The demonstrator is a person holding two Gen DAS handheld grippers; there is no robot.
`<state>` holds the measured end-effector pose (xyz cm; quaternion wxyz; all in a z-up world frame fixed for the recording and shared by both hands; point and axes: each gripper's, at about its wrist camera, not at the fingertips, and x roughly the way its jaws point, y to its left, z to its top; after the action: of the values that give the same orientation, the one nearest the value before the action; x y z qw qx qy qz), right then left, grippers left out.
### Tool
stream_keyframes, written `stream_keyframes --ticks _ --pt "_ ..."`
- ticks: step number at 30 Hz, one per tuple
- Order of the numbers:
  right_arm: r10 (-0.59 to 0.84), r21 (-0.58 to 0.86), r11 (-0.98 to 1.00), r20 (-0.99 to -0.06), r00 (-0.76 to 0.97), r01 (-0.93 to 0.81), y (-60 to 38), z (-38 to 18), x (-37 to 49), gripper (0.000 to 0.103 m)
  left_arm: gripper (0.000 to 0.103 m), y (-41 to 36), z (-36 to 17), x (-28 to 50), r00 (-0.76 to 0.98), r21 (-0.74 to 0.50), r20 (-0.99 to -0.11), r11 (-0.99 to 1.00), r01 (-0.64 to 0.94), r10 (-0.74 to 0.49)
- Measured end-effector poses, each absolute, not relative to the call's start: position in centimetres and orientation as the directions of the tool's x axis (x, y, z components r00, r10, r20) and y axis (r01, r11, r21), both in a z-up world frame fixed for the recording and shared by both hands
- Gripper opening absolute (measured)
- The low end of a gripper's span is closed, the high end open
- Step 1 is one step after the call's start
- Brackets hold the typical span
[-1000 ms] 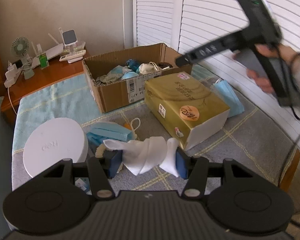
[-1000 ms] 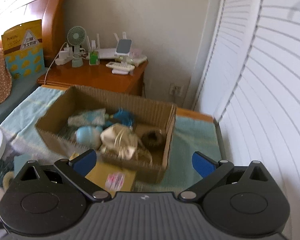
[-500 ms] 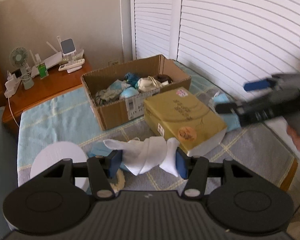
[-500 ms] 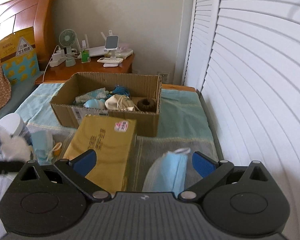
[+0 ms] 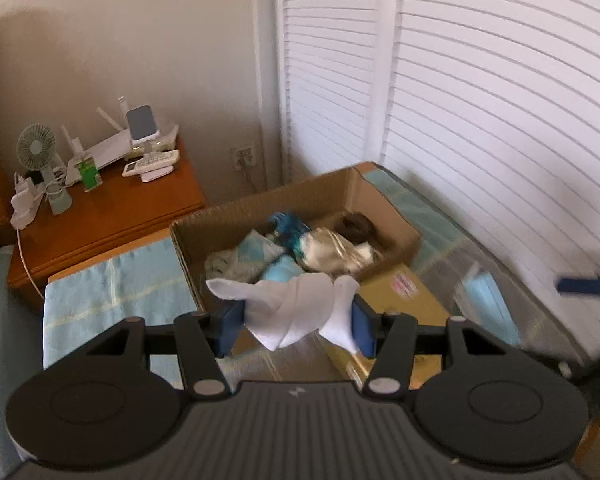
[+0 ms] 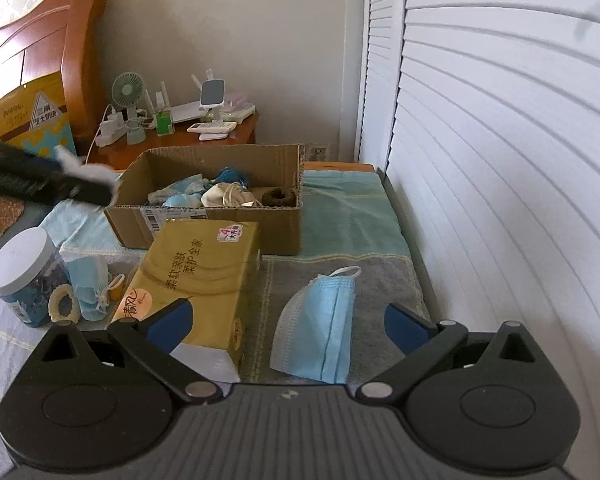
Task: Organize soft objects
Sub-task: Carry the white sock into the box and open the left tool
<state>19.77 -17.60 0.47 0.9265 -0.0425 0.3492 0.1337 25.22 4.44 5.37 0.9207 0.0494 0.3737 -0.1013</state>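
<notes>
Our left gripper (image 5: 296, 320) is clamped on a white cloth (image 5: 296, 312): both blue pads press into its bunched folds, and loose ends stick out to the left and hang below. We hold it in the air just in front of the near wall of the box (image 5: 384, 204), an open cardboard carton on the bed. From the right wrist view we see the same gripper as a dark blur at the left, with the cloth at its tip beside the box's left corner.

Inside the box lie several soft things: a teal piece (image 5: 288, 228), a pale blue one (image 5: 280, 272), a cream bundle (image 5: 332, 252) and a dark brown ring (image 6: 278, 197) toward the right end.

Our right gripper (image 6: 288, 322) is spread wide with nothing between the fingers. It hangs over a blue mask (image 6: 320, 320) that lies flat on the grey blanket (image 6: 384, 280), its white ear loop pointing toward the box. Just left of the mask stands a yellow tissue pack (image 6: 204, 272), its far end touching the box's front wall.

Left of the pack we see more blue masks (image 6: 88, 284), a cream ring (image 6: 64, 306) and a jar (image 6: 24, 280) with a white lid. Behind the box, a wooden nightstand (image 5: 112, 216) carries a small fan (image 5: 36, 152) and a router (image 5: 112, 148).
</notes>
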Motion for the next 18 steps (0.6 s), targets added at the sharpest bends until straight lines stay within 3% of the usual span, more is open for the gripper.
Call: stream_keyframes --ticks 13,16,18 --pt "0.216 0.031 0.964 -0.667 0.713 -0.263 -18.3 -0.2 20.3 0.103 0.057 5.7 3.8 35.9 0.680 -0.012 -0.730 0.995 0.094 -0.073" --pt "0.213 0.031 0.965 -0.672 0.709 -0.261 -18.3 -0.4 20.6 0.103 0.081 6.2 3.2 37.0 0.691 0.001 -0.722 0.999 0.040 -0.027" --pt "0.217 0.033 0.964 -0.673 0.707 -0.264 -18.3 -0.6 20.6 0.103 0.085 6.6 3.1 36.8 0.709 -0.003 -0.705 1.000 0.000 -0.003"
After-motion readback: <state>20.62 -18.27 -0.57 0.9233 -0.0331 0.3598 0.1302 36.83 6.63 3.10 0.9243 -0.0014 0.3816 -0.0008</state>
